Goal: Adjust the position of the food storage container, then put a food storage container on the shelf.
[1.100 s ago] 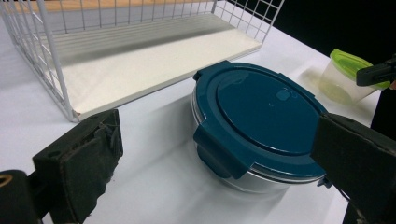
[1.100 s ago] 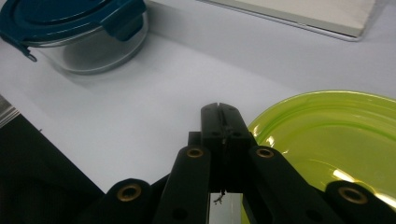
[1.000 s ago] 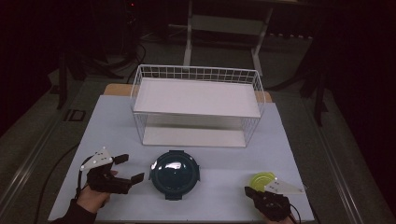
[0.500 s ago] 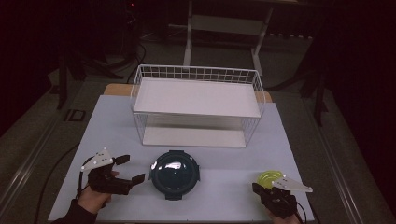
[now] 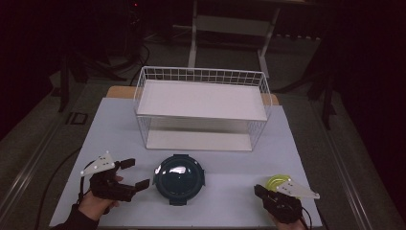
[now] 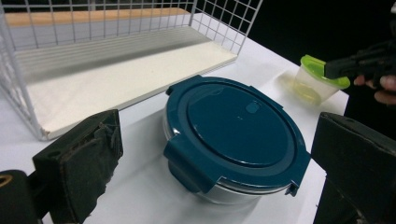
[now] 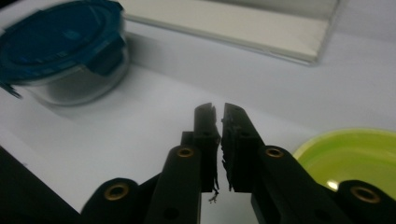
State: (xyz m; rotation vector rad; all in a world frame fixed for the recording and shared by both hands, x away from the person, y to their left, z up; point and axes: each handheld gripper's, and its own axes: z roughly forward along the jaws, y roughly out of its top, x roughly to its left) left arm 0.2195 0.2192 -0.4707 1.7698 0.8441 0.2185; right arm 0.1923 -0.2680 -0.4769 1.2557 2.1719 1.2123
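Left tongs [image 5: 133, 174] at the near-left of the table [image 5: 119, 139], held in a hand [image 5: 93, 203]; the jaws stand wide apart with nothing between them, aimed at the round container [image 5: 179, 178]. This container (dark blue clip-on lid over a clear bowl) sits at the near centre of the table, just in front of the white wire rack [image 5: 201, 108], apart from both tongs. Small cup [image 5: 277, 182] with a lime-green lid stands at the near-right, just beside the right tongs [image 7: 217, 112]. In the right gripper view these jaws have just been parting and show a thin slit between the pads, gripping nothing; the green lid lies just to their right, not between them.
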